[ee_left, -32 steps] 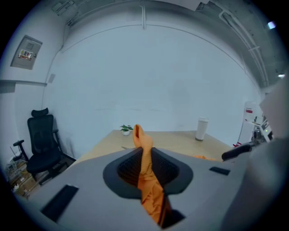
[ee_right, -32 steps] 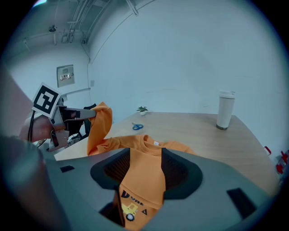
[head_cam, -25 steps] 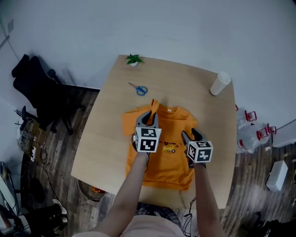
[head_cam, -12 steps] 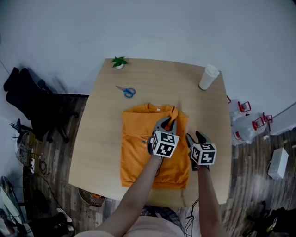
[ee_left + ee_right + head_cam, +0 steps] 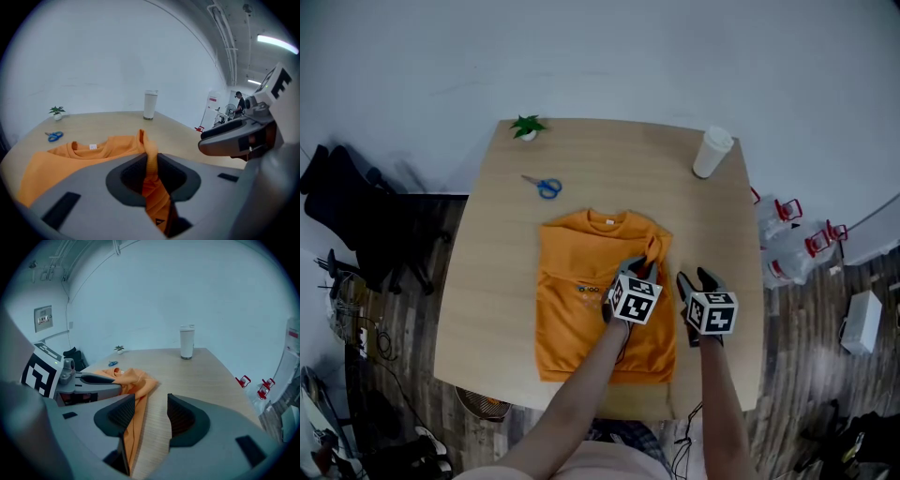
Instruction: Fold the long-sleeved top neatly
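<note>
The soft, light top (image 5: 581, 319) is pinched by the left hand-held gripper (image 5: 150, 164) (right hand-held gripper (image 5: 151, 412) spread, empty); hems likely grip best.

This is a bare workroom, most like a lab or an office test space. It has plain white walls, a dark wood-plank floor (image 5: 825, 375) and one light wooden table (image 5: 497, 281) set against the wall. A black office chair (image 5: 347, 197) and loose cables (image 5: 370, 328) lie beside the table. Exposed pipes (image 5: 225, 33) and a strip light (image 5: 276, 43) run overhead, a switch panel (image 5: 43, 315) hangs on the wall, and a person (image 5: 240, 99) stands among equipment further back.
</note>
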The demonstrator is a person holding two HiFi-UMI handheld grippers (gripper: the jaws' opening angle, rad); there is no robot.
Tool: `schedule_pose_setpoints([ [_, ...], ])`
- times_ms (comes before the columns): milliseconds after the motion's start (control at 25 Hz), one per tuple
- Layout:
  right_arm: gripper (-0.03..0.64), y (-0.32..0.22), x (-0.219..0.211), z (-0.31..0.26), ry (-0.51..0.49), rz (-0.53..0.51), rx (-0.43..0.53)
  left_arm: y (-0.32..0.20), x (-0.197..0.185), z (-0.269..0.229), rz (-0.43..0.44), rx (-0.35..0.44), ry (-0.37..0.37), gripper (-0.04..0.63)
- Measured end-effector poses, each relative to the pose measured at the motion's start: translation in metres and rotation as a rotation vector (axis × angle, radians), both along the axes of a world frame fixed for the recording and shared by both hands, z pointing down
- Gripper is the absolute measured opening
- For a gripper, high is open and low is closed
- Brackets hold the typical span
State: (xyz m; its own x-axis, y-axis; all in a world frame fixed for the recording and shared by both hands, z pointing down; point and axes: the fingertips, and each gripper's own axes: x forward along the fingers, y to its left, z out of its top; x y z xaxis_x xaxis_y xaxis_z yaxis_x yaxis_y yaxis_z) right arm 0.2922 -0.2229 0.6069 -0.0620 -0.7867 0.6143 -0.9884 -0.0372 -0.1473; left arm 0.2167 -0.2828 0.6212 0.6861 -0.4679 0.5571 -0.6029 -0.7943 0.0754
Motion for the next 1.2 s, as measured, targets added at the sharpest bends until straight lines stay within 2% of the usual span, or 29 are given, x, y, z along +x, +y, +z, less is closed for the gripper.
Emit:
schedule_pose_setpoints([
  [160, 0.222, -0.002, 0.006, 0.000, 0.002, 0.011, 0.000, -0.001, 0.005, -0.002, 0.003, -0.046, 0.068, 0.094],
  [280, 0.222, 0.000, 0.013, -0.001, 0.001, 0.027, 0.002, 0.007, 0.013, -0.003, 0.031, -0.112, 0.107, 0.178],
  [440, 0.222, 0.003, 0.023, -0.005, 0.003, 0.051, 0.013, 0.024, 0.025, 0.001, 0.091, -0.185, 0.140, 0.238],
  [640, 0.222, 0.005, 0.030, -0.009, 0.017, 0.056, 0.014, 0.046, 0.045, 0.006, 0.182, -0.223, 0.127, 0.274],
  [800, 0.224, 0.005, 0.030, -0.012, 0.014, 0.055, 0.019, 0.038, 0.035, 0.000, 0.131, -0.208, 0.146, 0.276],
  [960, 0.229, -0.007, 0.023, -0.017, 0.005, 0.022, 0.036, 0.010, 0.001, -0.018, 0.053, -0.158, 0.153, 0.276],
  [1200, 0.249, -0.047, -0.003, -0.031, 0.029, -0.120, 0.055, -0.050, -0.074, -0.032, -0.044, -0.093, 0.069, 0.276],
])
